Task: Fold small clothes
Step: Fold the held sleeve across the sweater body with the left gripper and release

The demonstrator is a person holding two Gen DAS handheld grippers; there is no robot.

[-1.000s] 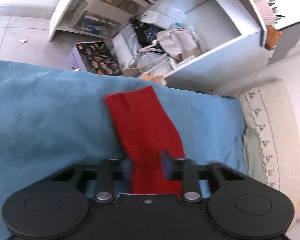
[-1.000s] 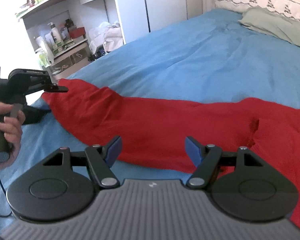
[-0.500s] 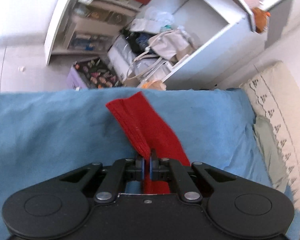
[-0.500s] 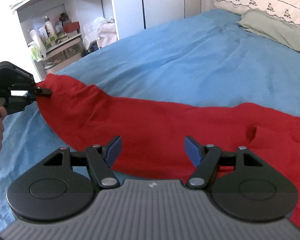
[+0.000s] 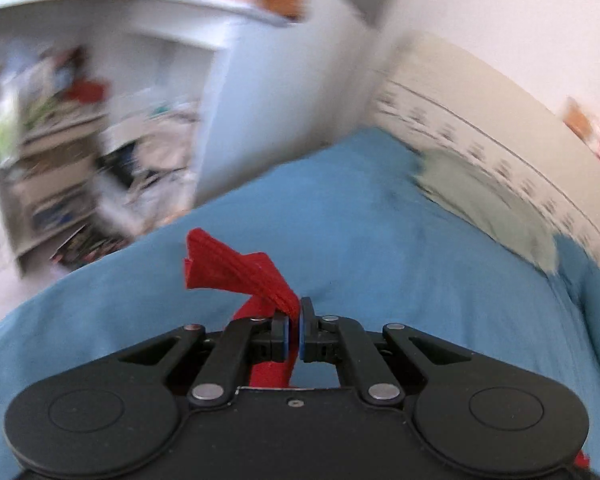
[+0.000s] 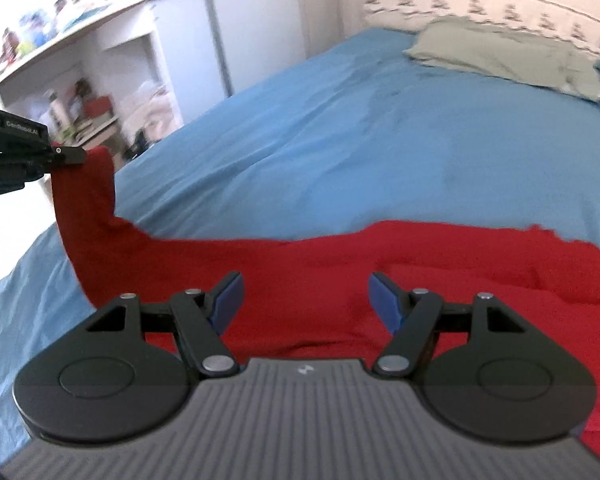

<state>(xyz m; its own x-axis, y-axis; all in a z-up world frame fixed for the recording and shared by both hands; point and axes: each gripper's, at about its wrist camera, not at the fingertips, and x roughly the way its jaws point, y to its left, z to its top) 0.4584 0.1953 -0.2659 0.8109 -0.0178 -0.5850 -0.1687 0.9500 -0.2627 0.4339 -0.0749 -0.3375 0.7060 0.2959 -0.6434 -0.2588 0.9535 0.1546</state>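
Two claws are seen over a blue bed [image 6: 340, 140]. The right claw [image 6: 306, 300] is held wide apart, nothing between its pads, just above the red garment [image 6: 340, 264] spread along the bed's near edge. The left claw [image 5: 294, 330] is clamped on the garment's cuff, which is lifted clear of the bed near its left edge. The garment's right part is cut off by the frame. Shelves [image 5: 80, 140] beyond are blurred; the lettering on the left claw's body cannot be read.
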